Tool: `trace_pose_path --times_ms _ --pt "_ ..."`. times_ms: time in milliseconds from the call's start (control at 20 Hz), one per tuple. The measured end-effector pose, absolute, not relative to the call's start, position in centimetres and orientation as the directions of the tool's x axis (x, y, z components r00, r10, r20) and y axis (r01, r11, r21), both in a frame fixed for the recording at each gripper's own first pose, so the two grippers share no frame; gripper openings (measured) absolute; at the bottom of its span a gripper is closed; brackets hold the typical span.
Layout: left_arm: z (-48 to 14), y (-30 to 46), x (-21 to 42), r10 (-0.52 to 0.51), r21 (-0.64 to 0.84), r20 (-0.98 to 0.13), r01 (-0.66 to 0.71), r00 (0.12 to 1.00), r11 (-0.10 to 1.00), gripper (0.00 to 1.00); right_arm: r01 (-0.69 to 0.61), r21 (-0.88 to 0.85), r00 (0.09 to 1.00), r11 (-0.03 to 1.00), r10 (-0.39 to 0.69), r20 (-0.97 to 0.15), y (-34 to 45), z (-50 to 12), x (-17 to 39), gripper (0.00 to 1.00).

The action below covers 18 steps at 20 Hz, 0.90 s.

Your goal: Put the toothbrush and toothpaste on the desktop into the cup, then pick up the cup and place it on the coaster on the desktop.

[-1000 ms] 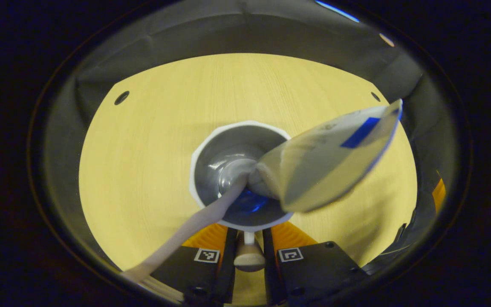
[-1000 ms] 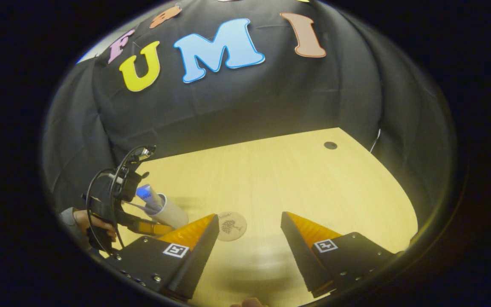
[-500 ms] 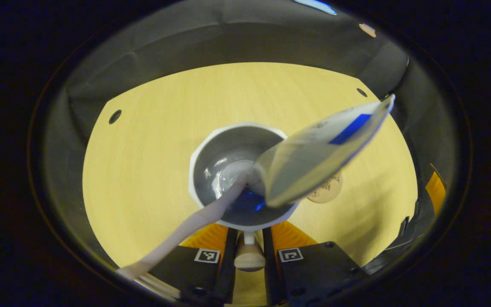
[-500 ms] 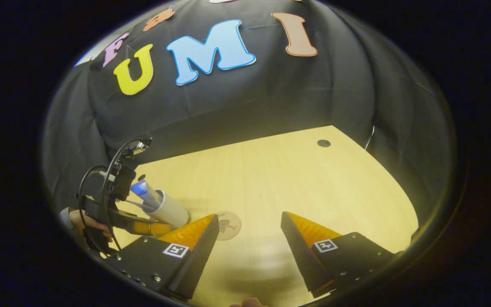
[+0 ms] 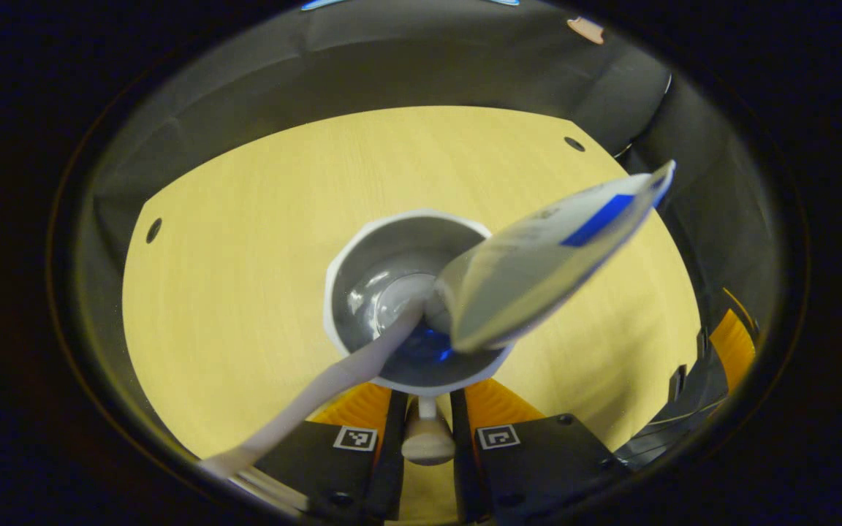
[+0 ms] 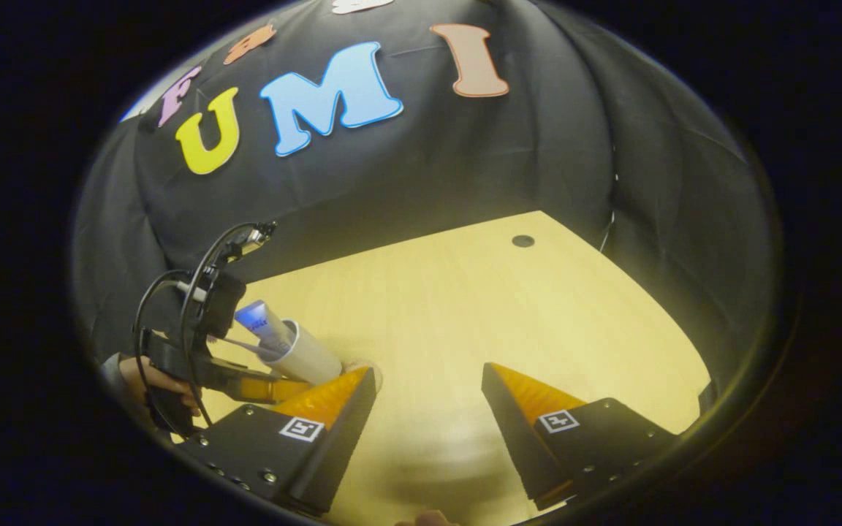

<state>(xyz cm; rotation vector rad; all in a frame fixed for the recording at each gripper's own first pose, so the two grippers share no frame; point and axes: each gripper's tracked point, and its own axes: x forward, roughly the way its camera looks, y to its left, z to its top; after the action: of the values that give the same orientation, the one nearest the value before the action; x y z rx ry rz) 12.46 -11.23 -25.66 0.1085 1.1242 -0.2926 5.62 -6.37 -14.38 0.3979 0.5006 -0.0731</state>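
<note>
In the left gripper view I look down into a white cup (image 5: 335, 272) that holds a pale toothbrush (image 5: 333, 380) and a white-and-blue toothpaste tube (image 5: 538, 256). My left gripper (image 5: 427, 410) is shut on the cup's handle at its near side. In the right gripper view a hand holds that left gripper (image 6: 260, 387) at the left. There the cup (image 6: 315, 358) tilts over the spot where a sliver of the round coaster (image 6: 375, 372) peeks out beside its base. My right gripper (image 6: 428, 371) stands open above the desk, nothing between its fingers.
The wooden desktop (image 6: 465, 307) stretches to the black cloth wall at the back and the sides. Small round holes sit near its corners (image 5: 153, 230) (image 5: 574, 144) (image 6: 522, 240). The right gripper's body shows at the right edge of the left gripper view (image 5: 691, 387).
The left gripper has carried the cup to the right, over the coaster, which is now almost hidden. The right gripper stays open and has barely shifted.
</note>
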Motion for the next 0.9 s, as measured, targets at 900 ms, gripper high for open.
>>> trace_pose_path --times_ms 900 --pt "-27.9 -15.2 12.3 -0.101 0.007 -0.924 0.281 0.369 0.960 0.36 0.159 0.369 0.870 0.916 0.047 -0.491 -8.9 -15.4 5.1 0.91"
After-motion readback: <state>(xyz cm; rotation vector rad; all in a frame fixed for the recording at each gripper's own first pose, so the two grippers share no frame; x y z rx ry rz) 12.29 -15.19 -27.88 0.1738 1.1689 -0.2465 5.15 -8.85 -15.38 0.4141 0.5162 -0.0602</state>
